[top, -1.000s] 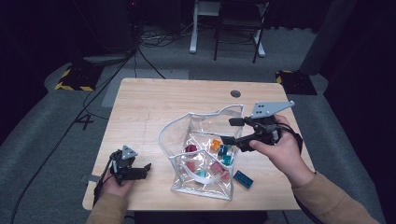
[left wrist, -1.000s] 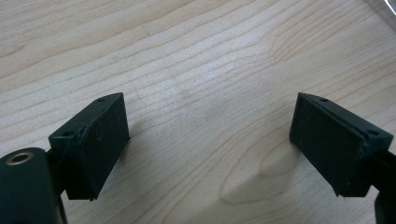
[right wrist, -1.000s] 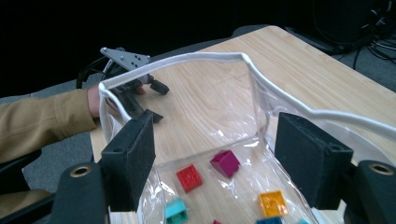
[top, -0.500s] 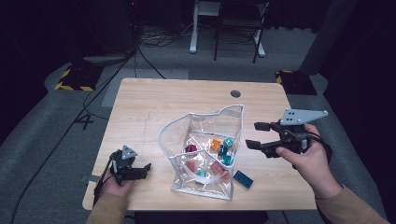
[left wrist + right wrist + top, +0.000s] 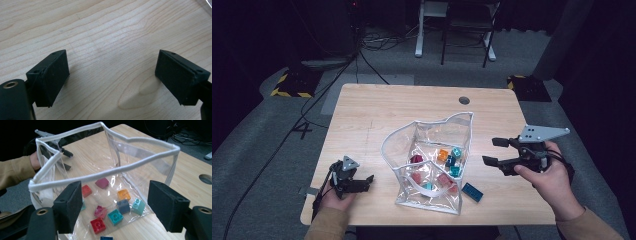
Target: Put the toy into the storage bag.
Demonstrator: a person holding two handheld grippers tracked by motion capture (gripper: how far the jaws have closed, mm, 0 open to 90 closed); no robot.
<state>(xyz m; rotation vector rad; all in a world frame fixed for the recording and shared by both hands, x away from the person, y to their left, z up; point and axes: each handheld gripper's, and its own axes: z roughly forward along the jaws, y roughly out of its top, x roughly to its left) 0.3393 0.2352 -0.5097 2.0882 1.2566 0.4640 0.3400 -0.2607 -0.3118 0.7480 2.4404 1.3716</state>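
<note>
**High view: loose blue brick waits beside an open clear pouch**

High view shows the small blue plastic building brick [image 5: 473, 192] lying flat on the pale wooden table [image 5: 377, 115], touching or just beside the near right corner of the clear soft-plastic pouch with white piped rim [image 5: 428, 150]. The pouch stands open near the table's middle, already holding red, orange, teal and blue bricks [image 5: 117, 206].

The brick looks light, rigid and hard, with smooth, slightly slippery sides; my judgement is that it will not deform or break under the pads. It is oblong: its long axis runs from far left to near right, slanting across the table, studs up as far as I can tell. The best hold would be across its two long sides, jaws square to that axis, so it cannot twist out. The pouch is the opposite kind of thing (floppy film, stiffened only along its rim), and a nudge could tip or fold it.

The right gripper [image 5: 495, 151] hovers to the right of the pouch, jaws spread wide and empty, aimed left at the pouch wall; in the right gripper view the brick's edge [image 5: 106, 238] peeks in at the bottom. The left gripper [image 5: 366, 181] rests at the near left of the table, well apart from the pouch, jaws likewise spread over bare wood.
</note>
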